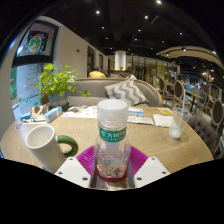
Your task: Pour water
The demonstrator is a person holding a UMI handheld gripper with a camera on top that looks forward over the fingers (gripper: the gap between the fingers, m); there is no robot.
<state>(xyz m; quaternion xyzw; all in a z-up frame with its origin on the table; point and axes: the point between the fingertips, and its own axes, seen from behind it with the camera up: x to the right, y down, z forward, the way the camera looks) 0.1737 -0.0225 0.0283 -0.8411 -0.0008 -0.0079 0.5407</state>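
Observation:
A clear plastic water bottle [112, 135] with a white cap and a green label stands upright between my fingers. My gripper [112, 166] is shut on the bottle's lower part, with a pink pad [88, 160] pressing on each side. A white mug [43, 144] with a green handle sits on the round wooden table [150, 142], just ahead of the left finger. An empty clear glass [177, 123] stands farther off to the right, beyond the right finger. I cannot tell whether the bottle's base rests on the table.
Papers [86, 112] and a booklet [141, 119] lie across the far half of the table. A potted green plant [56, 82] and a small box [45, 115] stand at the far left. Behind the table is a sofa with a striped pillow [127, 91].

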